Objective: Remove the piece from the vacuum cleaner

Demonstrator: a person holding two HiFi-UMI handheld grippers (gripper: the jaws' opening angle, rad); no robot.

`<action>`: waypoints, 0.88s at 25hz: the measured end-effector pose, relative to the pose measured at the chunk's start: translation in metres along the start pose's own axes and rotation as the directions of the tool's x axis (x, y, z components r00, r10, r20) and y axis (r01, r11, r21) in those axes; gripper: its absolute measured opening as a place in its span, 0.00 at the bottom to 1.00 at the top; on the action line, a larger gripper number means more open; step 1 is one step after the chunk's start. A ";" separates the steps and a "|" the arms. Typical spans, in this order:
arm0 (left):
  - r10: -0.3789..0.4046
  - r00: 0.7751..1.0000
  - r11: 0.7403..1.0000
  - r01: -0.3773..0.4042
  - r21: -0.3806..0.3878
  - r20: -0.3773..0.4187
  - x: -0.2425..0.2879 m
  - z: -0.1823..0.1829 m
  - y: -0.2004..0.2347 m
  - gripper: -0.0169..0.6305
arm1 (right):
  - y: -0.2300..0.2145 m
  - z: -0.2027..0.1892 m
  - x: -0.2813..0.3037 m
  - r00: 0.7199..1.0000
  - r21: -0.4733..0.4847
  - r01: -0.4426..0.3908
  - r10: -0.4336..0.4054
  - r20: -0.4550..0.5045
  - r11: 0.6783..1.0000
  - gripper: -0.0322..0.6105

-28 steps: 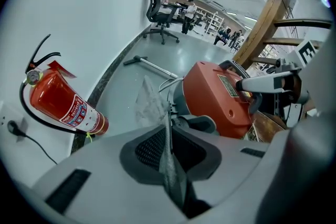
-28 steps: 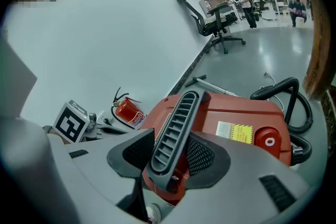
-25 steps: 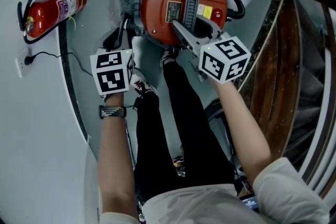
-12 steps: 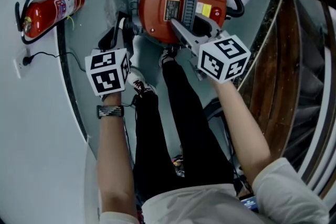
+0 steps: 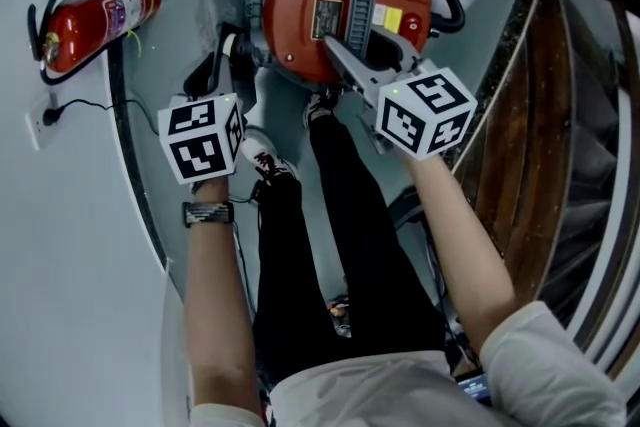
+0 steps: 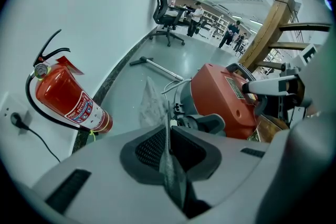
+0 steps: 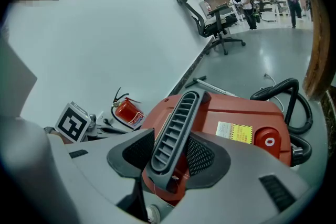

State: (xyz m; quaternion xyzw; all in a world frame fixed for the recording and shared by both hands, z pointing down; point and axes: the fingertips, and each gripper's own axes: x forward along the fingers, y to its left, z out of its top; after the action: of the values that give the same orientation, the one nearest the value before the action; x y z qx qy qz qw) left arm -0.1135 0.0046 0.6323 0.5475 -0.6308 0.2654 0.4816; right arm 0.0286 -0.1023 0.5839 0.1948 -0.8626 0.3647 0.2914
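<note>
Drifting slightly left from the vacuum cleaner, left claw closed; right claw clamps the handle. Removal likely not started.

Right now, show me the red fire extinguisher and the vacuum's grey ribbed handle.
red fire extinguisher (image 6: 65, 99), left gripper view, cylinder body.
grey ribbed handle (image 7: 176, 131), right gripper view, slotted middle.

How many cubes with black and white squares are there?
2. One cube at the left, nearest the fire extinguisher; the other cube at the right, by the red vacuum cleaner.
</note>
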 end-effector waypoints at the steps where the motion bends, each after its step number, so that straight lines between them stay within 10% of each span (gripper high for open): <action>1: 0.000 1.000 1.000 0.000 0.000 0.000 0.000 0.000 0.000 0.08 | 0.000 0.000 0.000 1.000 -0.001 0.000 0.000 0.000 1.000 0.34; 22: 0.012 1.000 0.999 -0.011 -0.048 0.021 -0.002 -0.001 0.005 0.08 | 0.000 0.000 -0.001 1.000 -0.018 0.002 -0.002 0.009 1.000 0.34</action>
State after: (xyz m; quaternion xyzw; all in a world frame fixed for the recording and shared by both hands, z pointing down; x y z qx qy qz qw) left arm -0.1185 0.0079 0.6319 0.5351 -0.6452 0.2472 0.4862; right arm 0.0291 -0.1022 0.5831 0.1946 -0.8669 0.3558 0.2899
